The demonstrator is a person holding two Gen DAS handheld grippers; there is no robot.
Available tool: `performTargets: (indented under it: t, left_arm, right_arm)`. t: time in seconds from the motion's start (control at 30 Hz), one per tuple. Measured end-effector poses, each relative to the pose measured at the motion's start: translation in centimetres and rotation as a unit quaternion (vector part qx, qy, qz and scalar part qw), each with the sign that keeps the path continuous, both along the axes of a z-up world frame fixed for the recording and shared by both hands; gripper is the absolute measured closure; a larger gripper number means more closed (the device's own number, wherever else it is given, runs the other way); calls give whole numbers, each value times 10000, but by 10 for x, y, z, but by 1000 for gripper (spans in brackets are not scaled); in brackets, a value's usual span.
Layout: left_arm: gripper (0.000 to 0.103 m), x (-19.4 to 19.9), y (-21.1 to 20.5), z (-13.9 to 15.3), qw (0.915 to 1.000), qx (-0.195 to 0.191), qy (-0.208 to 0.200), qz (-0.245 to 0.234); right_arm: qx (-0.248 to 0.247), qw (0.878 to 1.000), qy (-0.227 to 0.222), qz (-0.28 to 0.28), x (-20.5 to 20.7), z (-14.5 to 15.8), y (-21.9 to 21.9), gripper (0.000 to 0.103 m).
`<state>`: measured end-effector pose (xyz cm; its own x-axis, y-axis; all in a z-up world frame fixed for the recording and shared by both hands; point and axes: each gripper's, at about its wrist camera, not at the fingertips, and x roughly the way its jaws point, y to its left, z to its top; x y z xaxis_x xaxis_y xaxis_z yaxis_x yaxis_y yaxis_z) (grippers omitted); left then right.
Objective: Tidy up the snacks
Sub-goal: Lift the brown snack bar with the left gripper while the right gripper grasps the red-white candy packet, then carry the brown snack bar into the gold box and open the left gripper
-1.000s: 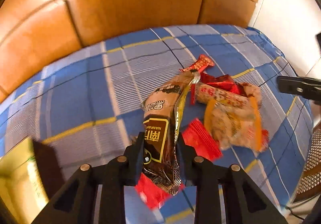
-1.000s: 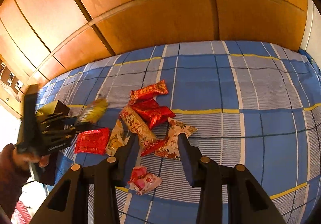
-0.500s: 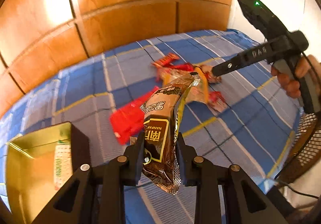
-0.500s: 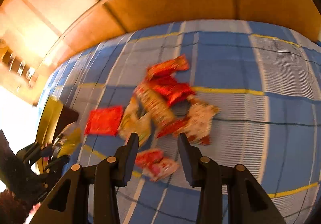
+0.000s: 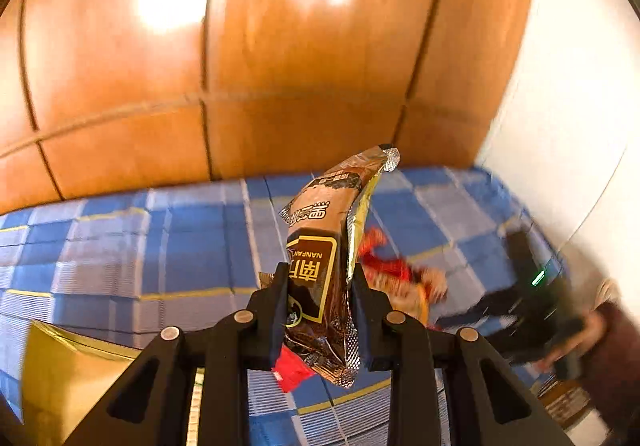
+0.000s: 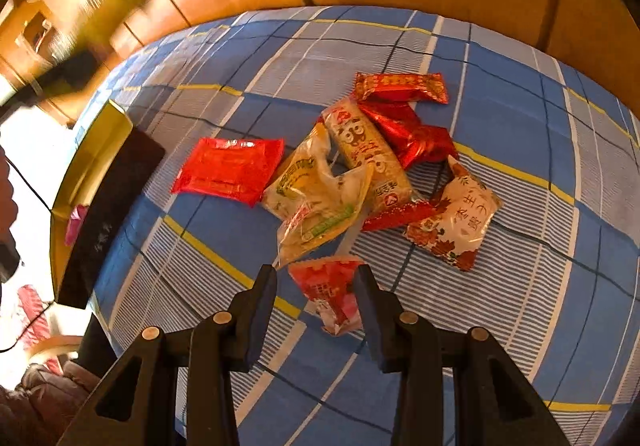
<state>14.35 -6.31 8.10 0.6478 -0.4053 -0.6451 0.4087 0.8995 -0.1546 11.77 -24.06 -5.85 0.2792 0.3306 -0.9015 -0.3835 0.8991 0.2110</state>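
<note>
Left wrist view: our left gripper [image 5: 318,310] clamps the brown packet [image 5: 324,278] upright, clear of the sheet, presumably for carrying to the gold box [image 5: 76,370] at 8 o'clock. Our right gripper [image 6: 316,300] is spread, straddling the pink packet [image 6: 330,294] without touching, at the pile's 6 o'clock.

The left gripper [image 5: 320,310] now rides higher and tilts up, so the brown snack bar [image 5: 324,278] it clamps stands against the wooden headboard [image 5: 280,66]. The gold box [image 5: 68,378] slides in at its near left. The right gripper [image 6: 316,306] has dropped closer over the pile, its open fingers flanking the pink-red candy packet [image 6: 330,292].
</note>
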Motion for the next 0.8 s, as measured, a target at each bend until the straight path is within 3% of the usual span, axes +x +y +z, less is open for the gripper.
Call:
performTargets:
  t: [0.13, 0.3, 0.5, 0.63, 0.8]
  left_arm:
    - [75, -25, 35, 41, 9992, 4, -273, 293]
    - [75, -73, 80, 51, 9967, 123, -496, 630]
    - [75, -154, 147, 14, 9881, 351, -449, 1429]
    - [75, -207, 184, -18, 9764, 687, -389, 2009]
    - [75, -253, 217, -63, 9644, 375, 88, 2618]
  right_arm:
    - [-307, 9994, 29, 143, -1, -8, 9, 62]
    - [-599, 9977, 18, 323, -5, -17, 17, 62]
    - [-818, 9952, -57, 535, -10, -24, 24, 64]
    - [-845, 9948, -119, 558, -11, -24, 27, 64]
    - [-866, 9948, -177, 498, -13, -26, 28, 65]
